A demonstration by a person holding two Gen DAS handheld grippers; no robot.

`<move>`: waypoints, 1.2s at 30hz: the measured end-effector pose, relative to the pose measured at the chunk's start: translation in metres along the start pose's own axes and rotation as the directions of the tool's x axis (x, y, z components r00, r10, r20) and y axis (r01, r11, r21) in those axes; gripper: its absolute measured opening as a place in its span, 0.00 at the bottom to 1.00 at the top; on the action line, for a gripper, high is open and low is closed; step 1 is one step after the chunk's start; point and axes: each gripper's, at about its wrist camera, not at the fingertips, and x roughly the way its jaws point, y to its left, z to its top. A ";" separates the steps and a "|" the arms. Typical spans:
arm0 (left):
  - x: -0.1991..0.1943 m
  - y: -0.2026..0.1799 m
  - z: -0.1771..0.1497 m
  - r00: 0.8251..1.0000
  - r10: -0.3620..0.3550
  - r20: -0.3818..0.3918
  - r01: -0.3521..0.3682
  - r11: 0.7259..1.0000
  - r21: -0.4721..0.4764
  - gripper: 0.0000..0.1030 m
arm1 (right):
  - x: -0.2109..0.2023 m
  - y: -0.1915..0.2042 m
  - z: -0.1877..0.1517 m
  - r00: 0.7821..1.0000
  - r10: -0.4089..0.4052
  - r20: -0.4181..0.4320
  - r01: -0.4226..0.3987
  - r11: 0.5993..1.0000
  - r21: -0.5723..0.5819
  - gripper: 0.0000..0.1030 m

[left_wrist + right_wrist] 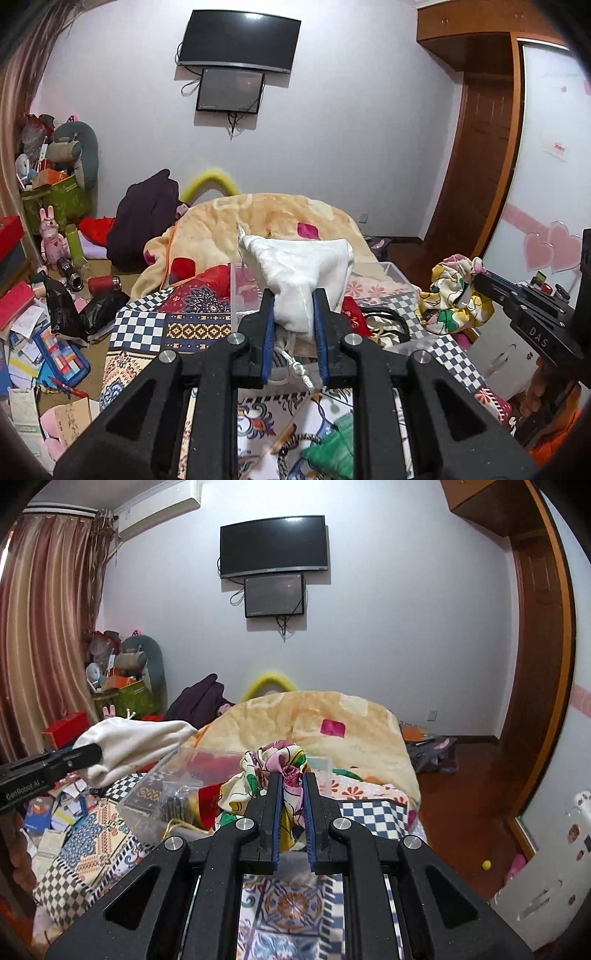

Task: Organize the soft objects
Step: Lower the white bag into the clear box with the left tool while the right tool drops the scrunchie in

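The left tool (293, 295) pinches a white cloth bag (299, 273) up in the air above the clear box (207, 775) on the bed (373, 812). The right tool (291, 779) squeezes a flowery cloth (273, 764) beside it.

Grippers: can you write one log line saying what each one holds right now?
left gripper: shut on white cloth bag | right gripper: shut on floral cloth | both lifted near clear plastic box
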 end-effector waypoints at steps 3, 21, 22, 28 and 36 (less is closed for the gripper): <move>0.013 0.000 0.000 1.000 0.006 -0.015 -0.006 1.000 0.001 0.18 | 0.015 0.002 -0.001 1.000 -0.001 -0.022 0.001 1.000 -0.006 0.10; 0.072 -0.005 -0.023 0.988 0.001 -0.155 0.000 1.000 0.006 0.18 | 0.061 0.008 -0.024 0.983 -0.003 -0.186 -0.005 0.999 -0.041 0.10; 0.072 -0.005 -0.023 0.987 -0.001 -0.159 0.002 1.000 0.005 0.19 | 0.062 0.008 -0.024 0.982 -0.002 -0.191 -0.006 0.999 -0.045 0.10; 0.066 -0.007 -0.027 0.986 0.002 -0.169 0.000 1.000 0.016 0.20 | 0.058 0.009 -0.025 0.979 0.002 -0.205 -0.016 0.998 -0.065 0.21; 0.046 -0.009 -0.022 0.990 -0.022 -0.139 0.024 1.000 0.015 0.32 | 0.040 0.014 -0.018 0.988 0.005 -0.157 -0.019 0.996 -0.090 0.49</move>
